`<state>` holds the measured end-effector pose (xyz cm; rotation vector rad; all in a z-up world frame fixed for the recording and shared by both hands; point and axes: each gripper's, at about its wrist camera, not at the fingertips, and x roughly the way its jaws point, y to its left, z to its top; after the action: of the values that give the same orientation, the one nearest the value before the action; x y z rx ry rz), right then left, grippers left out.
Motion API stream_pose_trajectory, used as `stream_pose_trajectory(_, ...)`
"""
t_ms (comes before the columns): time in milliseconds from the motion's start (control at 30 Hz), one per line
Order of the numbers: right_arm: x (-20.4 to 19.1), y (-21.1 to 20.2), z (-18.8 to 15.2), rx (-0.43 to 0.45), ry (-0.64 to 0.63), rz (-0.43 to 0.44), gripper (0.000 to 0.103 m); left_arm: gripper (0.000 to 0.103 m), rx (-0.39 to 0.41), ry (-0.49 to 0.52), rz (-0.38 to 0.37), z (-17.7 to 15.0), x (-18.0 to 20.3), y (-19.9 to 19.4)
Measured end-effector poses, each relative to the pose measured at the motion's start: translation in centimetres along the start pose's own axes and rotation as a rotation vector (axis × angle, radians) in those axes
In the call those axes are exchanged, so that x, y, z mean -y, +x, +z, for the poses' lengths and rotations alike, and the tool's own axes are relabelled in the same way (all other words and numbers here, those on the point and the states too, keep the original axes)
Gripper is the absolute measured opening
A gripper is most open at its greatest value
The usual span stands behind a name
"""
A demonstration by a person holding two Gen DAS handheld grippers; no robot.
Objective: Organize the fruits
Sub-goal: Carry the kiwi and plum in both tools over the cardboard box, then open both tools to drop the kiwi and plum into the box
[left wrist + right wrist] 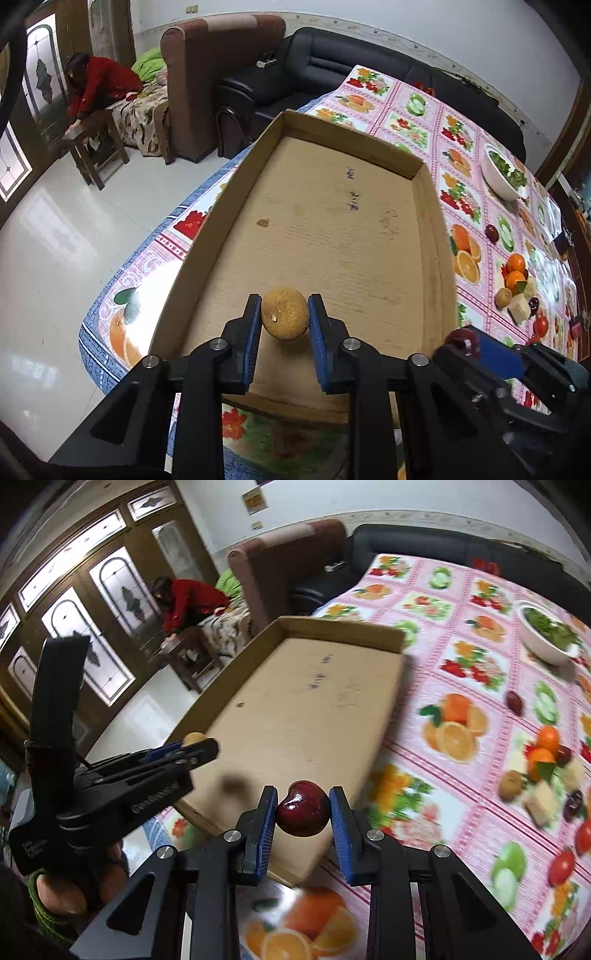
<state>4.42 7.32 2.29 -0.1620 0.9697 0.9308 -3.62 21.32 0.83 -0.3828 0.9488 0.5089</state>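
Observation:
My left gripper (285,318) is shut on a rough yellow-brown round fruit (285,313), held above the near end of a shallow cardboard tray (434,221). My right gripper (303,808) is shut on a dark red apple (303,808) over the tray's near right corner (295,871). The right view shows the left gripper (195,743) at left with its fruit (194,737) peeking out. In the left view, the right gripper (466,341) sits at lower right with the apple (461,339). The tray's floor holds no fruit.
On the fruit-print tablecloth (461,672) to the right lie a pile of oranges and other fruit (517,291), a lone dark red fruit (514,702) and a white bowl of greens (546,635). Sofas (314,70) stand behind; a person in red (99,79) bends over a stool.

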Motion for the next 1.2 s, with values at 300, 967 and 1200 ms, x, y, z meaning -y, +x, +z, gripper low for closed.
stream_pose_trajectory(300, -1.2, 4.5, 0.4, -0.092, -0.033, 0.011, 0.029, 0.023, -0.045, -0.003, 0.014, 0.4, -1.1, 2.0)
stream_pose_trajectory(967, -1.3, 5.2, -0.1, -0.11, -0.082, -0.033, 0.042, 0.042, -0.054, -0.031, 0.037, 0.2, -1.3, 1.8)
stream_pose_trajectory(1200, -1.2, 2.4, -0.4, -0.061, -0.072, -0.025, 0.044, 0.047, -0.017, -0.032, 0.045, 0.2, -0.8, 0.2)
